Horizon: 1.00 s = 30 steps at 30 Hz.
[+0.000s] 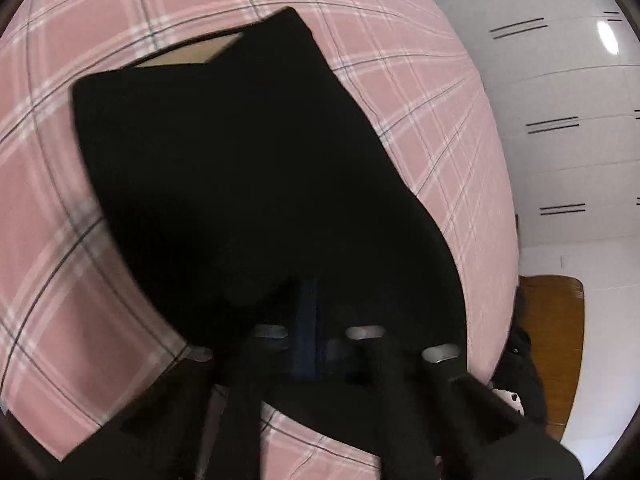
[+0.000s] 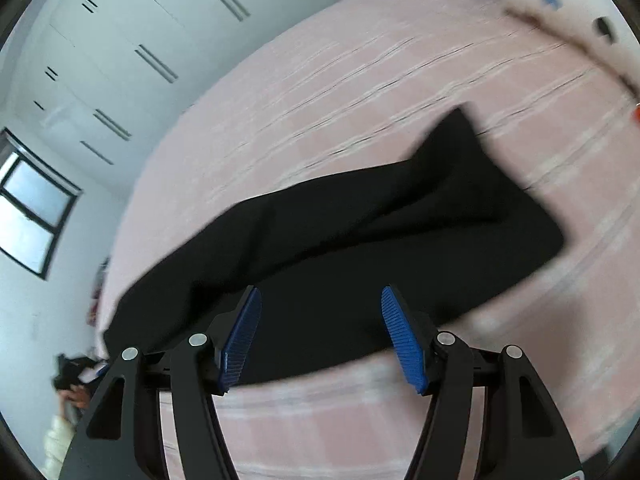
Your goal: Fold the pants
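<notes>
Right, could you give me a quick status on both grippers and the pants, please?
Left gripper shut on black pants. Right gripper open above them, nothing between pads. Pants partly bunched on pink plaid bed. Nothing in the way.

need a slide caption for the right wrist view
Right gripper open, blue pads apart above black pants lying on a pink plaid bedsheet.

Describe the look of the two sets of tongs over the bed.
The right tongs have black angular link arms with silver round pivot pins and two ribbed blue pads. The left tongs look the same in black with silver pins, their blue barely showing against dark cloth.
</notes>
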{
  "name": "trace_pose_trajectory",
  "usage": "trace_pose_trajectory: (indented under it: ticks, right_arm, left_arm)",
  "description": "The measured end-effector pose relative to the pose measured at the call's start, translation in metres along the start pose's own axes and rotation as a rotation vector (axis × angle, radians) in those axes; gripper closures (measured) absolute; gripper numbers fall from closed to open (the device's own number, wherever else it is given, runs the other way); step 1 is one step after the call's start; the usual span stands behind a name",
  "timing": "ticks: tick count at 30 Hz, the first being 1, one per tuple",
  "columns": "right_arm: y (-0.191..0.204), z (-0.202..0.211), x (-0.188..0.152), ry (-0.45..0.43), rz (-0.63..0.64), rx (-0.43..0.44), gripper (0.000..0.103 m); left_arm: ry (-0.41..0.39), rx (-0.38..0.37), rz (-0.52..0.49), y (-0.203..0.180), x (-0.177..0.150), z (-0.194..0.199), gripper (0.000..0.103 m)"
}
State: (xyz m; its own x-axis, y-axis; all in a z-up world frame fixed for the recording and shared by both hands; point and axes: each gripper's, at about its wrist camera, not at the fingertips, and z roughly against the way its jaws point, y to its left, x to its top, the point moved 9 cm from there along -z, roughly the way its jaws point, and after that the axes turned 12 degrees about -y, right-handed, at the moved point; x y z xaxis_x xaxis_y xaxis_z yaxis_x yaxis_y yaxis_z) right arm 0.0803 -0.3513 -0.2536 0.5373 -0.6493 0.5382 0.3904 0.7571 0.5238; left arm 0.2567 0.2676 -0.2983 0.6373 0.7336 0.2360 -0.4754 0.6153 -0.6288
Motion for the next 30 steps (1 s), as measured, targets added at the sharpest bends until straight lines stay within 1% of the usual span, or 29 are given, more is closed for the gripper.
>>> trace_pose_trajectory:
  ticks: [1, 3, 5, 6, 7, 8, 10, 11, 13, 15, 16, 17, 18, 19, 20, 21, 23, 24, 25, 27, 28, 29, 30]
  right_arm:
    - [0.012, -0.009, -0.002, 0.015, 0.013, 0.009, 0.041]
    - [0.037, -0.026, -0.006, 0.046, 0.058, 0.028, 0.041]
    - [0.045, -0.033, -0.01, 0.062, 0.075, 0.038, 0.041]
    - [0.04, -0.036, -0.013, 0.066, 0.068, 0.026, 0.041]
    - [0.031, -0.033, -0.015, 0.062, 0.057, 0.007, 0.041]
    - [0.021, -0.032, -0.016, 0.053, 0.036, -0.022, 0.041]
    - [-0.005, -0.022, -0.018, 0.021, -0.021, -0.078, 0.041]
    - [-0.021, -0.014, -0.014, 0.002, -0.051, -0.117, 0.041]
    - [-0.038, -0.005, -0.005, -0.019, -0.098, -0.143, 0.041]
    - [-0.051, 0.0, 0.012, -0.043, -0.154, -0.154, 0.041]
    - [-0.056, -0.001, 0.023, -0.046, -0.172, -0.163, 0.041]
    - [-0.057, -0.003, 0.028, -0.046, -0.182, -0.166, 0.041]
    - [-0.06, -0.01, 0.038, -0.043, -0.212, -0.18, 0.034]
    - [-0.064, -0.018, 0.046, -0.032, -0.236, -0.201, 0.03]
    - [-0.069, -0.028, 0.055, -0.016, -0.248, -0.239, 0.027]
    - [-0.074, -0.034, 0.059, -0.005, -0.252, -0.276, 0.027]
    - [-0.094, -0.05, 0.058, 0.036, -0.255, -0.399, 0.027]
    - [-0.106, -0.059, 0.058, 0.051, -0.276, -0.463, 0.028]
    - [-0.11, -0.066, 0.059, 0.047, -0.294, -0.465, 0.032]
    - [-0.107, -0.076, 0.063, 0.045, -0.265, -0.444, 0.093]
    - [-0.1, -0.073, 0.068, 0.027, -0.262, -0.401, 0.093]
    - [-0.087, -0.059, 0.08, -0.024, -0.237, -0.33, 0.095]
    - [-0.079, -0.045, 0.087, -0.06, -0.209, -0.298, 0.095]
  left_arm:
    - [-0.027, 0.005, -0.016, -0.002, 0.006, 0.006, 0.103]
    - [-0.091, 0.013, -0.077, -0.008, 0.024, 0.03, 0.103]
    - [-0.117, 0.034, -0.119, -0.004, 0.037, 0.05, 0.103]
    - [-0.11, 0.05, -0.131, 0.002, 0.042, 0.056, 0.103]
    - [-0.083, 0.075, -0.142, 0.011, 0.043, 0.061, 0.103]
    - [-0.055, 0.081, -0.158, 0.016, 0.04, 0.061, 0.103]
    - [-0.001, 0.08, -0.205, 0.017, 0.024, 0.06, 0.103]
    - [0.013, 0.054, -0.207, 0.014, 0.014, 0.059, 0.102]
    - [0.031, 0.002, -0.17, 0.01, -0.003, 0.052, 0.093]
    - [0.04, -0.002, -0.124, 0.008, -0.017, 0.033, 0.065]
    - [0.042, 0.01, -0.104, 0.008, -0.021, 0.027, 0.061]
    - [0.05, 0.003, -0.067, 0.005, -0.026, 0.018, 0.06]
    - [0.067, -0.026, -0.029, 0.001, -0.03, 0.009, 0.059]
    - [0.081, -0.032, 0.003, 0.0, -0.032, 0.002, 0.056]
    - [0.088, -0.023, 0.04, 0.001, -0.034, -0.003, 0.046]
    - [0.084, -0.007, 0.09, 0.004, -0.034, -0.009, 0.044]
    - [0.087, 0.007, 0.144, 0.008, -0.033, -0.017, 0.044]
    - [0.093, 0.01, 0.179, 0.01, -0.031, -0.02, 0.047]
    - [0.098, 0.019, 0.195, 0.011, -0.031, -0.022, 0.051]
    - [0.11, 0.043, 0.181, 0.011, -0.026, -0.023, 0.096]
    - [0.115, 0.035, 0.179, 0.01, -0.024, -0.023, 0.097]
    - [0.12, 0.027, 0.18, 0.008, -0.023, -0.019, 0.097]
    - [0.118, 0.013, 0.153, 0.002, -0.019, -0.011, 0.098]
